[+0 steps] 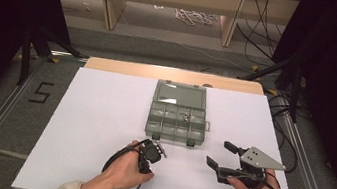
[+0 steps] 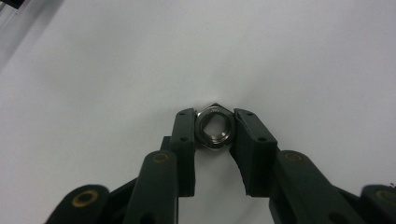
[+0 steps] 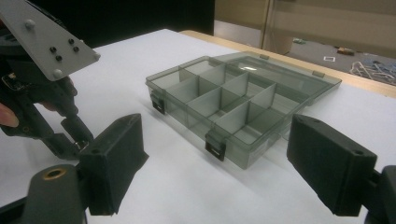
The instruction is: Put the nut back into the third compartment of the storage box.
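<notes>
The person stands at the white table (image 1: 95, 129) with a tool in each hand, and the step in hand looks to me like the picking up of a small part for sorting. The left gripper (image 2: 214, 130) points down at the white surface near the front edge, and its two black jaws are clenched on a small shiny steel hexagonal nut (image 2: 214, 129); in the left gripper view both pads press on opposite flats of the nut, which lies flat or nearly flat on the table, its hole facing the camera. Whether it is already lifted a little I cannot tell from this angle. The right gripper (image 1: 222, 154) waits to the right, its jaws spread wide with nothing between them, aimed toward the grey-green translucent plastic organiser box (image 1: 176, 121), which lies open in the middle of the table with its lid (image 1: 179, 95) folded back and flat. The box has two rows of compartments; in the high view some small metal pieces seem to lie in the middle ones. The next move, I judge, calls for raising the nut straight up without loosening the grip, carrying it forward over the box wall, and releasing it above one compartment.
</notes>
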A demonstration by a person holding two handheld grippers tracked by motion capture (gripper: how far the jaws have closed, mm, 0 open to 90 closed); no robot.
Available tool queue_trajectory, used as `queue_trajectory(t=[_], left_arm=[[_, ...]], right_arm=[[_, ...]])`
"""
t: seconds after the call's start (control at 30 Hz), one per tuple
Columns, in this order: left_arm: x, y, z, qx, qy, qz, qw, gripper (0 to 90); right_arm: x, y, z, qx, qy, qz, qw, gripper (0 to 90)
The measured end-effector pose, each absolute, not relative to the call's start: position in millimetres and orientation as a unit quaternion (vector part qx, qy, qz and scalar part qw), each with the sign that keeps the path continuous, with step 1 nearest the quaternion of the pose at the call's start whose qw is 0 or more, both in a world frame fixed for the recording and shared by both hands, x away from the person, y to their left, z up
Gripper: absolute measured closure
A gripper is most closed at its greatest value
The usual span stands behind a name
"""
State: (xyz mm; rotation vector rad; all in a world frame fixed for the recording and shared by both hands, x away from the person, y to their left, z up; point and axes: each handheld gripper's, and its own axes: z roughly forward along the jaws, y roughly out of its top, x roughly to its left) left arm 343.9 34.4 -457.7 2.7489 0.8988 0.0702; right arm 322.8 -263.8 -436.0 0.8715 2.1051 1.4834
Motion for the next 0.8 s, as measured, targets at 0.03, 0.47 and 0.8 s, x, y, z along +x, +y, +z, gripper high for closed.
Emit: queue_trajectory(t=[0.03, 0.47, 0.8], left_arm=[[344, 34, -458, 0.942, 0.31, 0.025, 0.126, 70.2], [344, 36, -452, 0.936, 0.315, 0.036, 0.15, 70.2], [345, 37, -443, 0.926, 0.327, 0.051, 0.182, 70.2]], right_arm=[[323, -264, -436, 0.313, 0.757, 0.533, 0.21, 19.7], [323, -264, -436, 0.313, 0.757, 0.533, 0.21, 19.7], [322, -264, -436, 0.314, 0.759, 0.531, 0.209, 19.7]])
